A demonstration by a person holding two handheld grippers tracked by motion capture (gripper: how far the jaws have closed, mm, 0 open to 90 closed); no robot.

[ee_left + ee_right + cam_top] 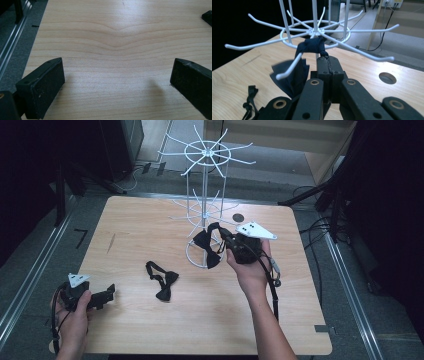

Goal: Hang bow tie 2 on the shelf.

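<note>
Right gripper (223,236), seen from the high view, is held in the person's right hand (251,270) over the middle of the wooden table (150,330), close to the base of a white wire rack (205,195). Its jaws are pressed together on a dark bow tie (209,246), which hangs by the rack's lower ring of arms. A second bow tie (162,281) lies flat on the table, left of the rack and well apart from both grippers, its strap curled beside it. Left gripper (109,295) rests at the table's near left corner in the left hand (74,320), jaws pointing toward the table's middle. A round hole (238,217) sits in the tabletop behind the rack. From the left gripper view, the two black jaws stand wide apart with nothing between them, just bare wood grain below; the table's left edge and a grey floor rail show at the left. From the right gripper view, the jaws are closed tight, pinching the bow tie's (310,46) knot or strap at its tip, right under the hub of the rack's (314,31) lower ring. One wing of the tie droops left of the jaws, behind a white wire arm. The strap of the other bow tie (249,102) shows at bottom left, and the hole (387,78) at right.
</note>
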